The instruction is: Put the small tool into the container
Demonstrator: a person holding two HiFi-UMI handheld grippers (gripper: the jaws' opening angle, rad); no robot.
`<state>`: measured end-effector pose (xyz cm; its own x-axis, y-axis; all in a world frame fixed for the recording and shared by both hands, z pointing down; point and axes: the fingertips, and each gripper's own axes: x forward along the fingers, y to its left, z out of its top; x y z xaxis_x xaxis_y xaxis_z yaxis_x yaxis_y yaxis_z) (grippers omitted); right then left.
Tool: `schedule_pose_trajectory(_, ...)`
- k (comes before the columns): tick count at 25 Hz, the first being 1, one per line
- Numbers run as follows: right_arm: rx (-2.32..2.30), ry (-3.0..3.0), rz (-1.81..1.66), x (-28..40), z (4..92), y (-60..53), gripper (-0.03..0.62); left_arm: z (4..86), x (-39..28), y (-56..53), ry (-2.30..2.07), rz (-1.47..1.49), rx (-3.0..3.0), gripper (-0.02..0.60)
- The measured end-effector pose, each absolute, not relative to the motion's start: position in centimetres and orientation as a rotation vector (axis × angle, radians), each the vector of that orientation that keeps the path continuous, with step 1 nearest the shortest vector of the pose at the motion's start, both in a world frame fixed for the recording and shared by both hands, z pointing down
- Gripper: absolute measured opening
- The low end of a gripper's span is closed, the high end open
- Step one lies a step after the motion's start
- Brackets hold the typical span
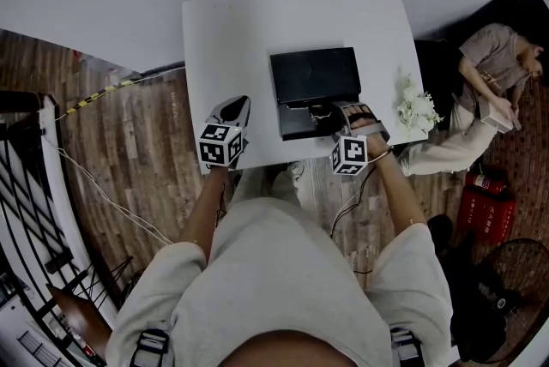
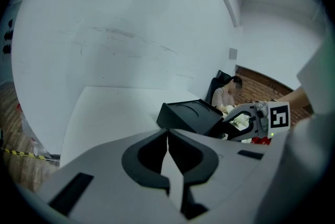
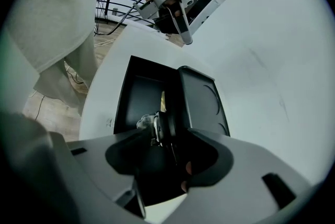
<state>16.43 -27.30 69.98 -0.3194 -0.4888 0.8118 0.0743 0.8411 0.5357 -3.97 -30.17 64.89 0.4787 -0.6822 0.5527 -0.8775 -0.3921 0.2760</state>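
The table [image 1: 232, 39] is lying bare across its far and left stretches — open passage there. The black container [image 1: 313, 75] is sitting near the front edge, its raised lid blocking the far side, while the right gripper [image 1: 330, 112], jaws spread, is filling its open near half. White flowers [image 1: 418, 108] are crowding the right edge; the left gripper [image 1: 236, 106] is occupying the front-left corner.

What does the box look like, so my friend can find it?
Find the white table. The box sits by the edge nearest the person, with its lid open. It is the only black thing lying there; the bunch beside it is white.
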Motion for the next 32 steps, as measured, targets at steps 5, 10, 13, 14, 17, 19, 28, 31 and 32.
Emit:
schedule_pose_trajectory(5, 0.377, -1.827, -0.575, 16.5, 68.8, -26.8, 0.176, 64.2, -3.9, -30.0, -1.284, 0.474, 2.214, 0.012)
schedule_pose_trajectory(10, 0.451, -1.841, -0.565, 16.8, 67.7, -26.3, 0.141, 63.6, -3.0, -30.0, -1.27, 0.476, 2.24, 0.012)
schedule_pose_trajectory(13, 0.508, -1.854, -0.549, 17.0, 67.1, -26.1, 0.103, 63.4, -2.5, -30.0, -1.264, 0.479, 2.259, 0.012)
schedule_pose_trajectory(14, 0.526, -1.859, -0.544, 17.0, 66.9, -26.0, 0.095, 63.3, -2.3, -30.0, -1.261, 0.481, 2.263, 0.012)
schedule_pose_trajectory(17, 0.592, -1.877, -0.511, 17.1, 66.3, -25.9, 0.052, 62.9, -2.0, -29.9, -1.254, 0.481, 2.276, 0.012)
schedule_pose_trajectory(19, 0.639, -1.892, -0.472, 17.4, 66.0, -25.7, 0.028, 62.7, -1.8, -29.8, -1.25, 0.483, 2.284, 0.012)
schedule_pose_trajectory(28, 0.85, -1.989, -0.227, 18.1, 64.4, -25.0, 0.0, 61.2, -1.0, -30.0, -1.239, 0.493, 2.329, 0.012)
schedule_pose_trajectory(31, 0.949, -2.034, -0.115, 18.6, 63.8, -25.1, 0.0, 60.6, -0.8, -30.3, -1.238, 0.498, 2.347, 0.012)
schedule_pose_trajectory(32, 0.988, -2.051, -0.072, 18.8, 63.5, -25.1, 0.0, 60.4, -0.7, -30.4, -1.237, 0.498, 2.354, 0.012)
